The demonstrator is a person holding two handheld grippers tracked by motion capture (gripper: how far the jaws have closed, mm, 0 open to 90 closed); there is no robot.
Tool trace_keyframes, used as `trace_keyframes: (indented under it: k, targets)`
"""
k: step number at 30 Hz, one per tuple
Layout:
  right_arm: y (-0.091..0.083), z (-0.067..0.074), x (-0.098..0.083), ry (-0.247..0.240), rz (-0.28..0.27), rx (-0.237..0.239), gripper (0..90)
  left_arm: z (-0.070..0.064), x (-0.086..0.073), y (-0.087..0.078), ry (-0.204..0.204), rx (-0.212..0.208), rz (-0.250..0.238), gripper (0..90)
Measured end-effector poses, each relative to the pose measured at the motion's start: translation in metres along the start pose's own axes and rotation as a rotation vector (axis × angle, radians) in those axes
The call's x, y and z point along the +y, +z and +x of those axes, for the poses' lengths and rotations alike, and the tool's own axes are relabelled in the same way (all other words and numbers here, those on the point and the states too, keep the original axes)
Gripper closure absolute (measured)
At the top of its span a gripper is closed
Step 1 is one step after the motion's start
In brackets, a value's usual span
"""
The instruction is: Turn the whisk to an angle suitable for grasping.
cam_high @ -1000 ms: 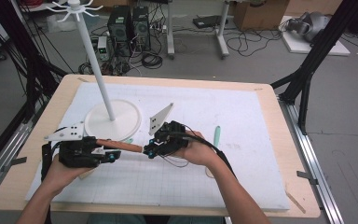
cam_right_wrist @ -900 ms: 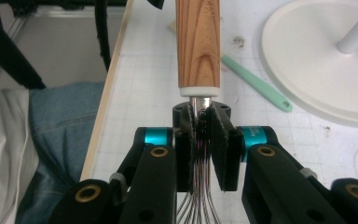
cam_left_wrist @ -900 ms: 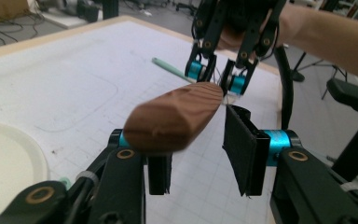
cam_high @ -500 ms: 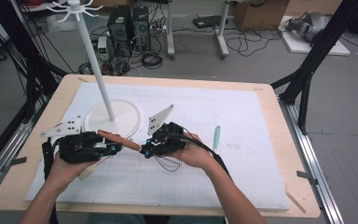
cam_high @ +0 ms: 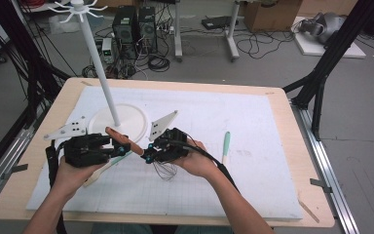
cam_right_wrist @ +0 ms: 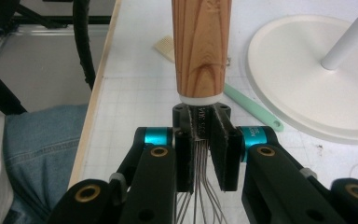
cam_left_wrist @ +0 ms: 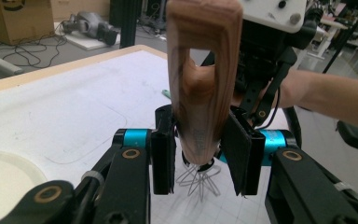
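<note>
Two hand-held grippers share one whisk: right clamped on its wires, left just closing around its wooden handle.

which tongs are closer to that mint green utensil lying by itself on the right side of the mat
Right. The right tongs sit just left of the mint green utensil, clamped on the whisk wires. The left tongs are farther left, around its wooden handle.
</note>
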State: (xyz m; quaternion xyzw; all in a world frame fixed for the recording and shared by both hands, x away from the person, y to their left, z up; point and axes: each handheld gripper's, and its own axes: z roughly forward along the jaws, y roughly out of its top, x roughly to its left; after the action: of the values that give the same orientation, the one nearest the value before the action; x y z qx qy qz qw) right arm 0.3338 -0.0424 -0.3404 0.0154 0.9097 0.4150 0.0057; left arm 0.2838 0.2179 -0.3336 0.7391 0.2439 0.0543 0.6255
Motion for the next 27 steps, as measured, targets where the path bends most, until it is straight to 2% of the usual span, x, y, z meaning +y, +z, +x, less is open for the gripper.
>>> trace_keyframes:
  k: [6,15,19,24,27]
  targets:
    - [0.002,0.004,0.003,-0.008,-0.002,-0.020,80.9,0.000,0.002,-0.001,-0.008,-0.012,-0.009,67.2]
    - [0.002,0.007,0.006,-0.012,-0.023,-0.040,80.7,-0.001,0.008,-0.003,0.015,-0.015,-0.007,67.4]
    - [0.002,0.007,0.006,-0.016,-0.032,-0.037,80.0,-0.001,0.010,-0.004,0.020,-0.023,0.001,68.1]
    - [0.004,0.007,0.006,0.005,-0.031,0.007,79.7,-0.002,0.011,-0.004,0.031,-0.037,0.013,69.9]
    - [0.003,0.007,0.007,0.002,-0.029,-0.007,80.1,-0.003,0.011,-0.003,0.039,-0.026,0.004,69.9]
